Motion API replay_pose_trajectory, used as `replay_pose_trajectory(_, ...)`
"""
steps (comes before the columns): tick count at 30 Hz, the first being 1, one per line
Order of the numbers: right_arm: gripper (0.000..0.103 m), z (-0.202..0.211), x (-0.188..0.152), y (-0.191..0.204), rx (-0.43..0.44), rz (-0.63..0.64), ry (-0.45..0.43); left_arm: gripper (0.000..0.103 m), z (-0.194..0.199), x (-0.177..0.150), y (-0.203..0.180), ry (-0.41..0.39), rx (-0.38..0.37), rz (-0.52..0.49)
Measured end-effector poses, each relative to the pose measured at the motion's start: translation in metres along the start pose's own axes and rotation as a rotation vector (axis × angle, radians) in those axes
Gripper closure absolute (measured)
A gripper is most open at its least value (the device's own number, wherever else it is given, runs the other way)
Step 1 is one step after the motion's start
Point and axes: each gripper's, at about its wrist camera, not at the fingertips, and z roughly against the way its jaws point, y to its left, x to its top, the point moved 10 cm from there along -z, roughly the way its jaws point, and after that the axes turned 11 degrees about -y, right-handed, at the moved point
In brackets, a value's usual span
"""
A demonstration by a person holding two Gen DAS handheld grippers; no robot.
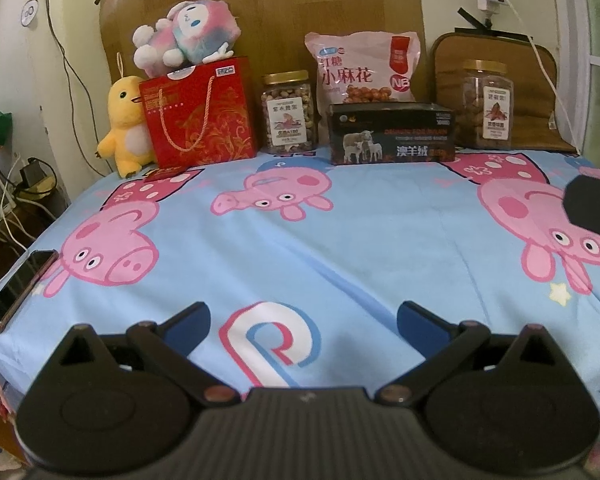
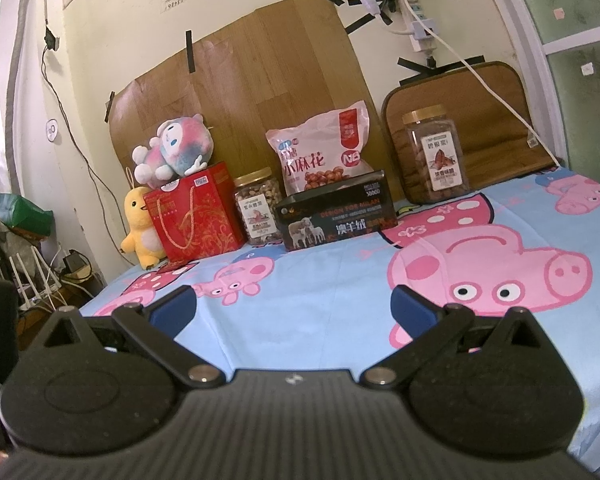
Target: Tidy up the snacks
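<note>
Both tongs gape wide and empty: left tongs and right tongs low in frame, snack jar and pink bag at the upper centre, on the bed.

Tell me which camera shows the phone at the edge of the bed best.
The left wrist view. There the phone lies in full view on the left edge of the blue sheet, dark screen up, with a cable at its near end. The right wrist view does not show the phone at all; its left side holds only floor clutter and cables.
</note>
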Motion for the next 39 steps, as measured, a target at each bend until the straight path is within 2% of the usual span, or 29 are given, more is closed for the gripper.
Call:
replay_pose_trajectory(9,0.000,-0.017,0.015,-0.010,-0.006,0.030,0.003,0.000,-0.027,0.021,-0.005,-0.005,0.028,-0.042)
replay_pose_trajectory(18,0.000,-0.071,0.015,-0.030,-0.014,0.015,0.057,0.000,-0.084,0.034,-0.012,0.056,0.035,-0.075)
replay_pose_trajectory(28,0.000,-0.138,0.013,-0.056,-0.033,0.008,0.094,0.000,-0.148,0.060,-0.018,0.092,0.018,-0.065)
replay_pose_trajectory(39,0.000,-0.185,0.002,-0.072,-0.077,0.040,0.053,0.000,-0.194,0.070,-0.022,0.093,0.015,-0.044)
